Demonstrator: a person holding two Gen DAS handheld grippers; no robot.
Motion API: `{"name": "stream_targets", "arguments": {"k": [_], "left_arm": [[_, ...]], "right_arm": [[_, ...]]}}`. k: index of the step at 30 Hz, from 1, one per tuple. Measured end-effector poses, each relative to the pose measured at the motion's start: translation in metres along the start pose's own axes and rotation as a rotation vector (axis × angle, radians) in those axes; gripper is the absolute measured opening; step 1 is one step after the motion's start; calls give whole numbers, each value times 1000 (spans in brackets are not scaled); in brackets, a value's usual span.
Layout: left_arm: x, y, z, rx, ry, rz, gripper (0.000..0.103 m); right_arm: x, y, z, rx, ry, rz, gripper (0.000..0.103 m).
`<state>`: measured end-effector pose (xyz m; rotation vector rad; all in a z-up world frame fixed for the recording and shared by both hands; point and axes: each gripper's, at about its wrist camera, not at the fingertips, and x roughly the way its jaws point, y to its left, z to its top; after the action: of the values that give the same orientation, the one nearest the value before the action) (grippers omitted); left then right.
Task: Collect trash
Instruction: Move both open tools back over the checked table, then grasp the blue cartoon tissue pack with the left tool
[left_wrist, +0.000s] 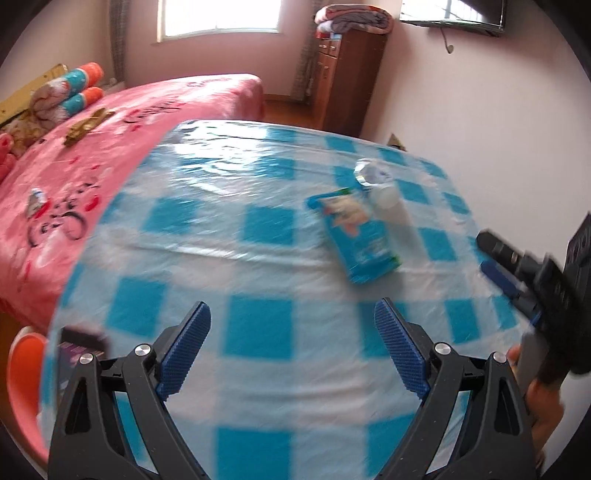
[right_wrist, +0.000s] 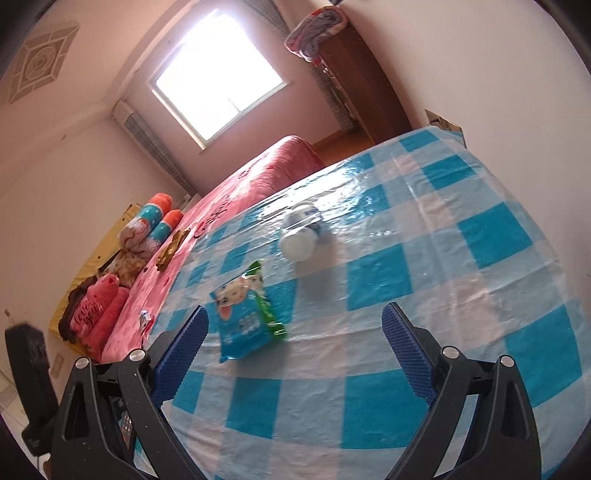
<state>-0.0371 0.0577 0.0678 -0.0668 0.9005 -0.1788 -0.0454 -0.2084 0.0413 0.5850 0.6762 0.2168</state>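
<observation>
Left side first: the left hand-held gripper (left_wrist: 291, 347) hovers over the checked blue-and-white tabletop (left_wrist: 258, 258) with its jaws spread wide and nothing between them, only plastic cloth below. Ahead and to its right lies the trash: a blue snack packet (left_wrist: 354, 236) flat on the cloth, and just beyond it a white plastic bottle (left_wrist: 384, 199) lying on its side, the two touching or nearly so at the packet's far corner. Further right, the right hand-held gripper (right_wrist: 295, 343) comes in low, and its own view shows its jaws open and empty too, the packet just off the left fingertip (right_wrist: 192, 332). My read is that we are at the approach, nothing collected yet. To do this well, I would take one item per gripper: the right one looks best placed for the packet, so line the jaws across its narrow width and come down onto an edge, because a flat pouch on slick plastic will likely slide rather than lift. The packet looks thin and crinkly, blue with a cartoon puppy printed on it and a green strip along one side (right_wrist: 269, 314). The bottle looks light and empty, with a blue label at the far end, and being round it may roll if nudged.
</observation>
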Motion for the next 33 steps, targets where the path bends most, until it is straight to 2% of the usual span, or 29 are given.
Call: {"name": "stream_targets", "arguments": {"k": [2,8,16,19,21,27,33], "left_arm": [[13,-13,9,7,7,-18,91],[54,-47,36,43,15,15,91],[98,-56,56,-16,57,45,90],[106,-55,59,-30,69,53,79],[113,-56,59,-31,82,57,68],[117,-52,63,-58,80,25,47],[124,-48,88,-52,60,16,38]], "right_arm": [[0,-5,1,10,-2,-2,94],[2,-31,5,76,6,2,94],[0,-51,9,117,9,15,94],[-1,-55,9,123,11,22,94],[-1,-57,9,129,14,27,94],[-2,-63,9,142,15,34,94],[-1,-71,8,165,23,36,94]]}}
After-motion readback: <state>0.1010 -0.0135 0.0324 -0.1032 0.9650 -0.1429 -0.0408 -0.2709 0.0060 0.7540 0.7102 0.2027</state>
